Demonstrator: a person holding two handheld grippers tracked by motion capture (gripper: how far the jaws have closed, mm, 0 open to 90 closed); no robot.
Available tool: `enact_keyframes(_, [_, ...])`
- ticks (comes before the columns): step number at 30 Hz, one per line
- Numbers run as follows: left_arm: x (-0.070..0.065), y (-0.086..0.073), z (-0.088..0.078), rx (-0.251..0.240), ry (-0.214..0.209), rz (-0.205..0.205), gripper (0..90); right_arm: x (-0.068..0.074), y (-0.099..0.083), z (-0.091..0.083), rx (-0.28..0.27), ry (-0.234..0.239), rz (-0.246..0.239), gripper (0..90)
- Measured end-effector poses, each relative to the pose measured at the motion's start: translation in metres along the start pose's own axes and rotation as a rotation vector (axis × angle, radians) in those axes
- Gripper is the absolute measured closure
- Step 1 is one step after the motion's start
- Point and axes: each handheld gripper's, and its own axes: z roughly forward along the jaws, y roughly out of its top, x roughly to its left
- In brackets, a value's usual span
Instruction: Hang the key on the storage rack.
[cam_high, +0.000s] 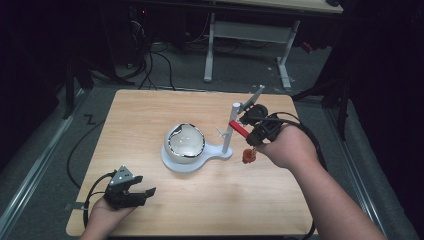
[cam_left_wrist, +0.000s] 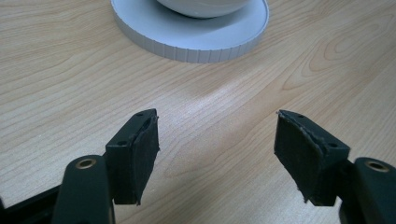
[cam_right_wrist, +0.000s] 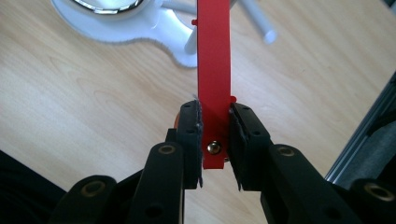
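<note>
Counter and the one piece standing on it.
A light wood-grain counter (cam_high: 150, 120) carries a white stand base (cam_high: 190, 162) near its centre. The base is a round ribbed disc with a lobe running out to the right; a bowl-like globe (cam_high: 185, 140) sits on the disc and a slim white post (cam_high: 229, 131) rises upright from the lobe. Around the base, bare wood shows on every side.

Far beyond the right claw (cam_high: 248, 120), past the far edge of the wooden surface (cam_high: 150, 115), a desk with white legs (cam_high: 209, 50) stands on the grey floor (cam_high: 240, 75). Black cables (cam_high: 150, 65) lie tangled there. Left of the left claw (cam_high: 137, 192), one thin cable (cam_high: 74, 150) curves over the floor beside a metal rail (cam_high: 35, 165).
</note>
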Motion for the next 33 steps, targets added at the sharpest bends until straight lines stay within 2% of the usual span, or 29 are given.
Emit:
enact_keyframes(1, [0.0, 0.0, 0.0, 0.0, 0.0, 0.0, 31.1, -0.001, 0.001, -0.002, -0.001, -0.001, 0.01, 75.1])
enact_keyframes(8, [0.001, 0.0, -0.001, 0.0, 0.0, -0.001, 31.1, -0.012, 0.022, -0.014, -0.02, -0.019, -0.03, 75.1])
enact_keyframes(9, [0.001, 0.0, -0.001, 0.002, 0.001, 0.002, 31.1, -0.012, 0.024, -0.015, -0.015, -0.02, -0.02, 75.1])
enact_keyframes(17, [0.002, -0.001, -0.002, -0.001, 0.002, 0.0, 31.2, -0.011, 0.044, -0.007, -0.007, -0.031, -0.06, 75.1])
enact_keyframes(26, [0.002, -0.001, -0.002, 0.002, 0.002, 0.0, 31.1, -0.011, 0.048, 0.001, -0.014, -0.048, -0.141, 75.1])
enact_keyframes(28, [0.002, -0.001, -0.002, 0.007, 0.002, 0.001, 31.1, -0.013, 0.048, 0.001, -0.017, -0.044, -0.141, 75.1])
enact_keyframes(30, [0.002, -0.002, -0.001, 0.009, 0.003, 0.001, 31.1, -0.015, 0.048, 0.002, -0.026, -0.044, -0.162, 75.1])
enact_keyframes(33, [0.002, -0.002, -0.001, 0.014, 0.003, 0.003, 31.1, -0.016, 0.048, 0.001, -0.037, -0.03, -0.15, 75.1])
